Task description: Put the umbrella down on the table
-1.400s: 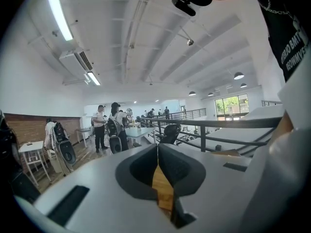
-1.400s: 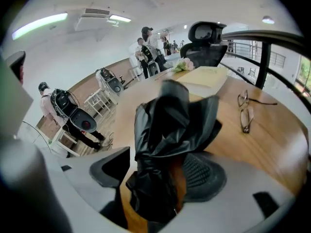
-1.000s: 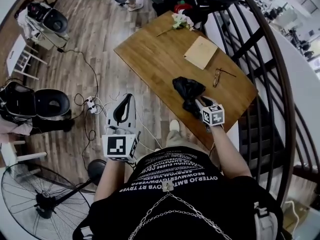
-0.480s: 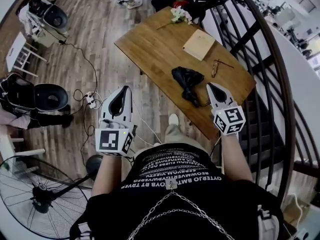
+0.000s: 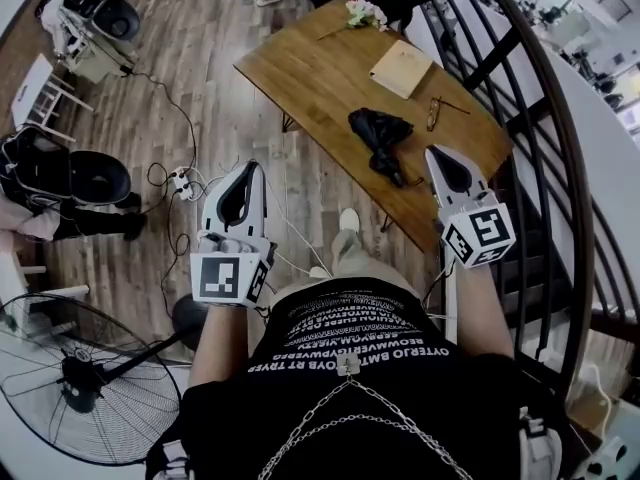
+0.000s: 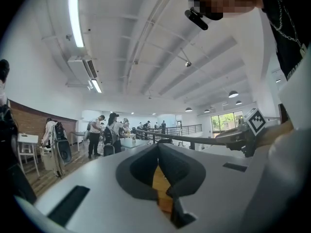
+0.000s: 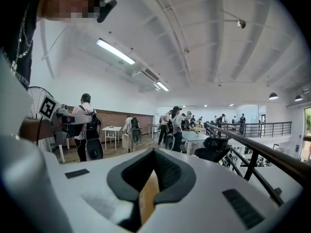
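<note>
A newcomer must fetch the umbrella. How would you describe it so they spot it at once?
Look at the wooden table beside the dark curved railing. Toward its near end lies the umbrella, a folded black bundle. It is the only black, bulky thing there, unlike the flat tan envelope, thin glasses and white flowers.
</note>
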`<state>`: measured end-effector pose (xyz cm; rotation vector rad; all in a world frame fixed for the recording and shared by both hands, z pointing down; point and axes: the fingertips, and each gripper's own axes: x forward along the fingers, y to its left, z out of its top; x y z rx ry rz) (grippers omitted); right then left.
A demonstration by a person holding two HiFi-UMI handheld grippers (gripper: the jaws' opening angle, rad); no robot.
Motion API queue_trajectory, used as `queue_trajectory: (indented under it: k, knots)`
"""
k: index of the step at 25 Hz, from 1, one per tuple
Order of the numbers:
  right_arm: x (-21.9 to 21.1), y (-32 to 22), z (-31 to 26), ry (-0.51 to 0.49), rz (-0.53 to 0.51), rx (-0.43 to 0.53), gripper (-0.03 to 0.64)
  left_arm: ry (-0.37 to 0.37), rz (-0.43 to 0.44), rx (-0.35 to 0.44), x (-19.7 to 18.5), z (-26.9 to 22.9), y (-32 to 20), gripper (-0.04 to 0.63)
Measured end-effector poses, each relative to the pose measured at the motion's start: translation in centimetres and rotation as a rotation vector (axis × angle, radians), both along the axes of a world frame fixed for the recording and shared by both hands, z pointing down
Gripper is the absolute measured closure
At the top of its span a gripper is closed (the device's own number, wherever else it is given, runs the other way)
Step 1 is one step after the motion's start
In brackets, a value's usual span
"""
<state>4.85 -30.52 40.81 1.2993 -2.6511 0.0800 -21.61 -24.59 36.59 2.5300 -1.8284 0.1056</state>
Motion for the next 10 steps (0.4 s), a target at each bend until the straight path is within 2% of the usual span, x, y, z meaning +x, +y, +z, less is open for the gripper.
queue_trajectory:
  k: [10]
  knots:
    - [-2.0, 1.5, 0.0, 0.030, -0.006, -0.006, 0.601, 0.019, -0.009, 0.024, -1.2, -0.1, 1.5, 0.566]
